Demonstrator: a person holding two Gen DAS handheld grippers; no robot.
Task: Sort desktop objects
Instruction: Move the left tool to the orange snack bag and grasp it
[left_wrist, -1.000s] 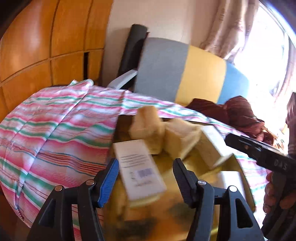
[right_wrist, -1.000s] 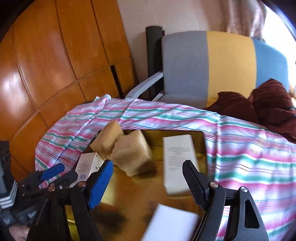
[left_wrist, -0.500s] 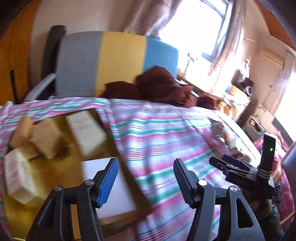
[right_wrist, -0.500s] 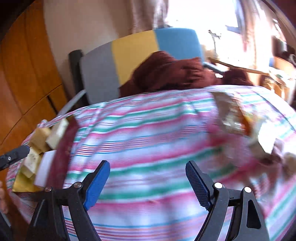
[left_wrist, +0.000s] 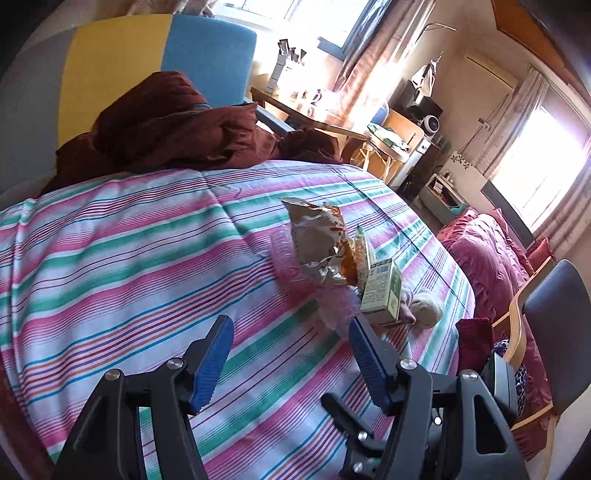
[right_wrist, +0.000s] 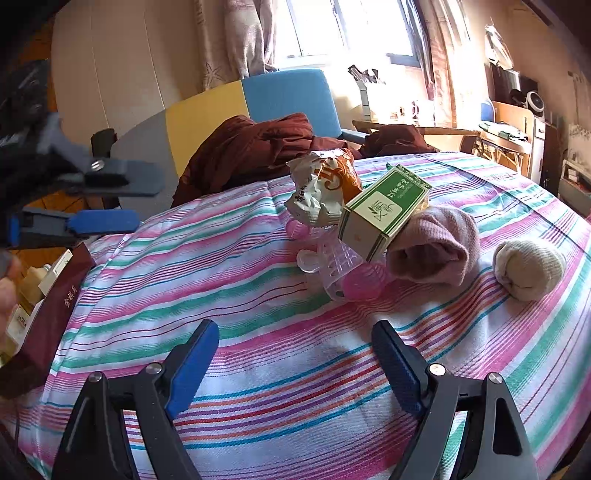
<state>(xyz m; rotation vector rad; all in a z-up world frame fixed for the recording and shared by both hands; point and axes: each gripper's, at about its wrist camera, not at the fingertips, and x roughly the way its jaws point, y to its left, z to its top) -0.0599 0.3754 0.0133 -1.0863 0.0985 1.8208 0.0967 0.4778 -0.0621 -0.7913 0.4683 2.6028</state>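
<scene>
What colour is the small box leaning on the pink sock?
The box is green and white, clearest in the right wrist view.

A green box (right_wrist: 384, 212) leans on a pink sock (right_wrist: 436, 247) at centre frame, the right gripper (right_wrist: 295, 360) gaping below.

chair (right_wrist: 258, 99) grey-yellow-blue | maroon cloth (right_wrist: 258, 144) (draped over it) | striped cloth (right_wrist: 295, 369) | curtains (left_wrist: 369, 62)

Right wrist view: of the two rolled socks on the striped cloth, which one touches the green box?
The pink sock: the green box leans against it. The cream sock lies apart, farther right, touching nothing else.
</scene>
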